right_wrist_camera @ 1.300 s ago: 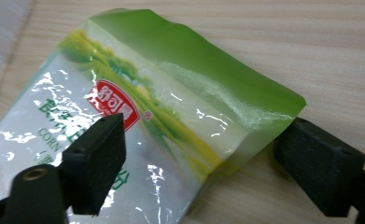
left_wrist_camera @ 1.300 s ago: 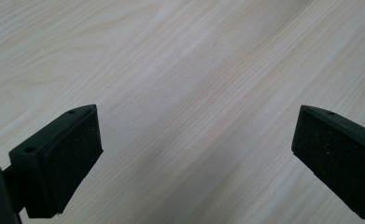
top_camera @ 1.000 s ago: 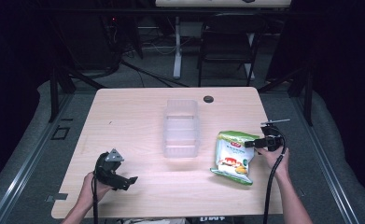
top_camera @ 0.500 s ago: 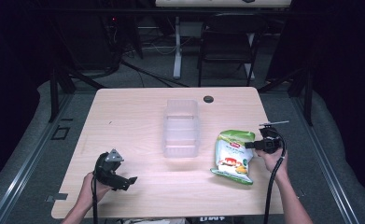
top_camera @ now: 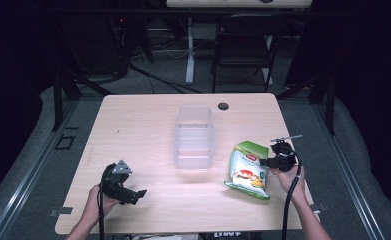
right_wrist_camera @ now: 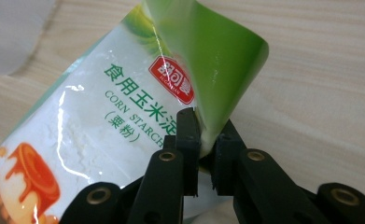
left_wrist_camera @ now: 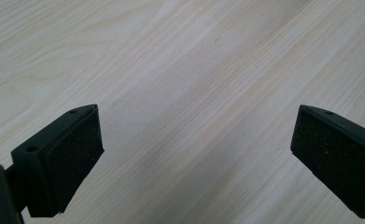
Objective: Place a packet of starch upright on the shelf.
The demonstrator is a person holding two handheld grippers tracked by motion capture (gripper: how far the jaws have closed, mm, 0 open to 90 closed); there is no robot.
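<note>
A green and white corn starch bag (top_camera: 247, 170) lies on the right side of the wooden table (top_camera: 148, 125), its green top edge curling up. My right gripper (top_camera: 269, 162) is shut on the bag's right edge; in the right gripper view the bag (right_wrist_camera: 124, 107) is pinched between the two black jaws of the gripper (right_wrist_camera: 206, 140). My left gripper (top_camera: 138, 194) rests near the front left of the table, held by a hand. In the left gripper view that gripper (left_wrist_camera: 194, 154) is wide open over bare wood.
A clear plastic container (top_camera: 194, 137) stands in the middle of the table, just left of the bag. A small dark round disc (top_camera: 223, 106) lies near the far edge. A chair (top_camera: 243, 45) and desk legs stand beyond the table.
The right gripper has shifted slightly toward me and left along the bag's edge, and the bag's top has curled up. The left gripper has stayed put.
</note>
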